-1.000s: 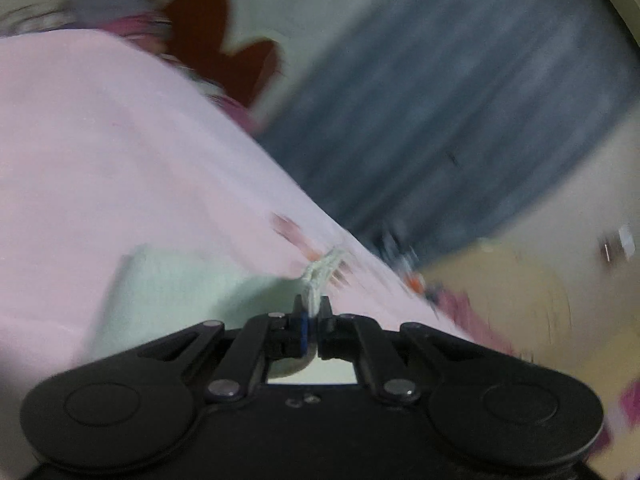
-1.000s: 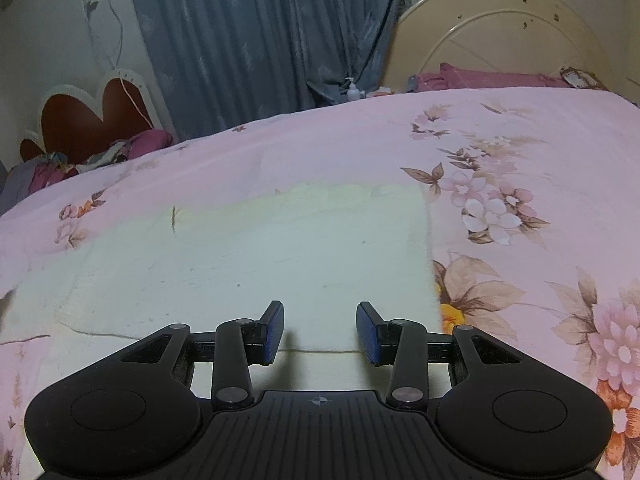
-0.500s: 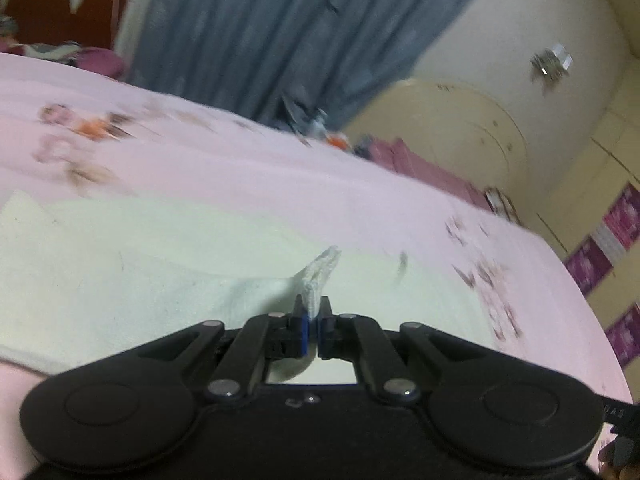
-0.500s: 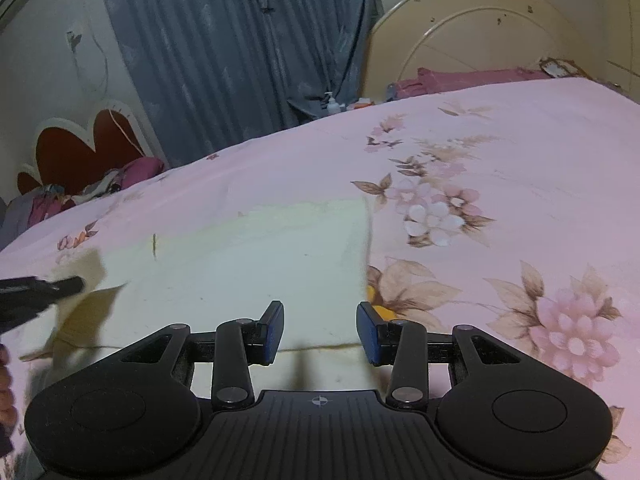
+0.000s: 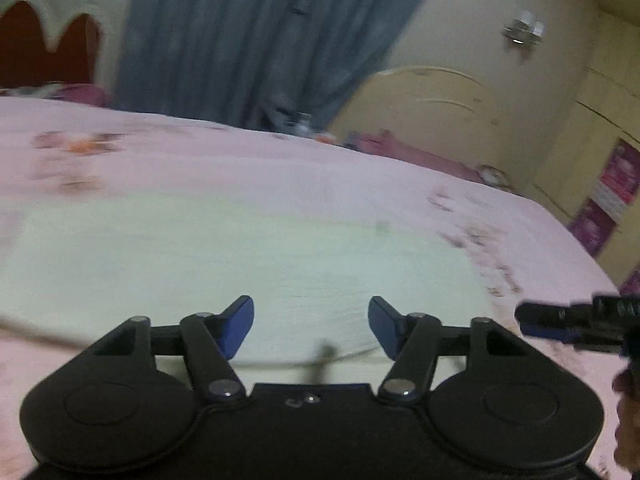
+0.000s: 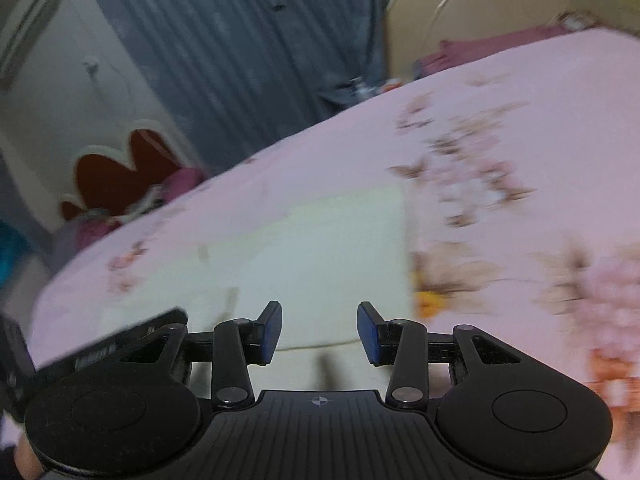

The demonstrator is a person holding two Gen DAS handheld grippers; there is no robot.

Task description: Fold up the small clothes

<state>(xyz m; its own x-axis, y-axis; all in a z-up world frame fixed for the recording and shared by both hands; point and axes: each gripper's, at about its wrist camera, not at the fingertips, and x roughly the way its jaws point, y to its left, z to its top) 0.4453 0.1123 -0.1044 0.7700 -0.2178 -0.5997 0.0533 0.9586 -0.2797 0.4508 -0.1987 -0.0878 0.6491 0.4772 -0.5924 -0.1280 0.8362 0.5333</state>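
A pale cream cloth (image 5: 248, 256) lies flat on the pink floral bedspread (image 5: 200, 152); it also shows in the right wrist view (image 6: 320, 256). My left gripper (image 5: 311, 326) is open and empty, just above the cloth's near edge. My right gripper (image 6: 319, 332) is open and empty, over the cloth's near edge by its right side. The right gripper's tip shows at the right edge of the left wrist view (image 5: 576, 320). The left gripper's body shows at the lower left of the right wrist view (image 6: 100, 352). Both views are blurred by motion.
Blue curtains (image 5: 256, 36) hang behind the bed. A cream headboard (image 5: 432, 116) and a pink pillow (image 6: 492, 46) stand at the far right. A red heart-shaped cushion (image 6: 120, 172) and a pile of clothes lie at the far left.
My left gripper has opened and let go of the cloth corner it held; the cloth now lies flat. The right gripper stayed open and tilted to the left.
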